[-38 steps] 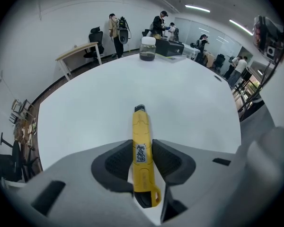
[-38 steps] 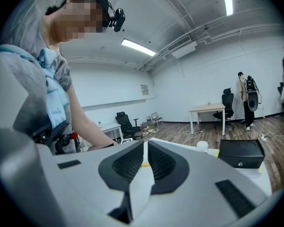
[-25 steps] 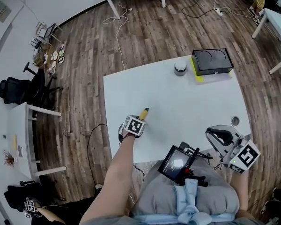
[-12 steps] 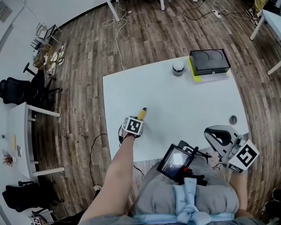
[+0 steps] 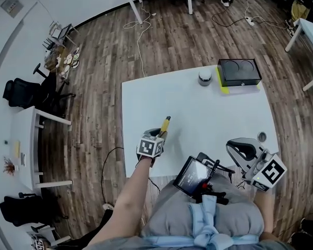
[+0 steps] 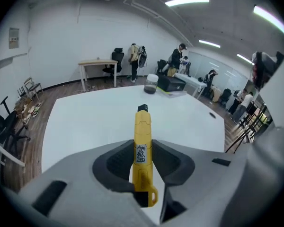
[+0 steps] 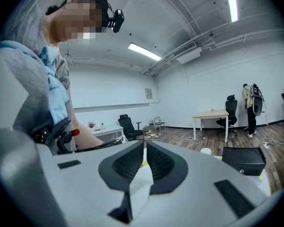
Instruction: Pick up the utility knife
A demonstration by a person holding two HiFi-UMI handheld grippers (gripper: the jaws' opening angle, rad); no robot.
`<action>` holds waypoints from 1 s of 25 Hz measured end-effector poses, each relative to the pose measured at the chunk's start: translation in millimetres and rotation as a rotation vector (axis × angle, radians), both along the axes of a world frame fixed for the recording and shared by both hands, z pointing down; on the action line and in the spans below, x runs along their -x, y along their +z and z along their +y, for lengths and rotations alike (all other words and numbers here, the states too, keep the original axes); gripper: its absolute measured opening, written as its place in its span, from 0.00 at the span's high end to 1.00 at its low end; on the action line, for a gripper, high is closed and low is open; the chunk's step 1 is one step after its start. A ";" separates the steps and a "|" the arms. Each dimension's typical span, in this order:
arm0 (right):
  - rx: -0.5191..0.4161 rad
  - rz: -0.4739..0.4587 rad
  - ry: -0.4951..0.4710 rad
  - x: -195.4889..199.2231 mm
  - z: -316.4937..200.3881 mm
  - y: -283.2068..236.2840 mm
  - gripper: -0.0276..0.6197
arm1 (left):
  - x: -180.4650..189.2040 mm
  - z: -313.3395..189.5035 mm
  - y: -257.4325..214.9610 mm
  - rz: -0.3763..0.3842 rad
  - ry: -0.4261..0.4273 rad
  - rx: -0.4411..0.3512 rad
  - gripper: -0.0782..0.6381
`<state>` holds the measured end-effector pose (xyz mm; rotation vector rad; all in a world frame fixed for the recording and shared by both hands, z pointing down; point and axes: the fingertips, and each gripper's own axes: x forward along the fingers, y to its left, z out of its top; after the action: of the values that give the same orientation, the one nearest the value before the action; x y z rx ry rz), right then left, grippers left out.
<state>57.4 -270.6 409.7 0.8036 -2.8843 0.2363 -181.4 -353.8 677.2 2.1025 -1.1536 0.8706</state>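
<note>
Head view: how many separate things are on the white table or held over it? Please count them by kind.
Yellow utility knife, clamped in the left gripper: 1
Black rectangular box on a yellow-green base: 1
Small round jar with a pale lid: 1
Small grey round object near the table's right edge: 1
Total: 4

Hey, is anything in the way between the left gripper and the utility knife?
Nothing visible does. The utility knife is clamped between the jaws of the left gripper, its tip pointing out over the white table.

Jar [image 5: 204,77] left of box [image 5: 240,73], on table [image 5: 208,113]
</note>
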 end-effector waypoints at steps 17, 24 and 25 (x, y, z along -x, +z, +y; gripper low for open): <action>-0.009 0.000 -0.042 9.9 -2.2 0.0 0.91 | -68.3 48.4 -156.7 0.229 0.079 -0.267 0.72; 0.000 0.011 -0.051 15.5 -7.9 3.4 0.91 | -84.9 67.1 -209.2 0.310 0.148 -0.330 0.72; 0.003 0.015 -0.053 17.0 -9.0 3.6 0.91 | -85.0 66.8 -215.4 0.311 0.155 -0.340 0.72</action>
<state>40.3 -279.6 413.3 0.7238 -2.8865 0.2278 -96.4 -287.0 461.8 2.5216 -1.0384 0.4075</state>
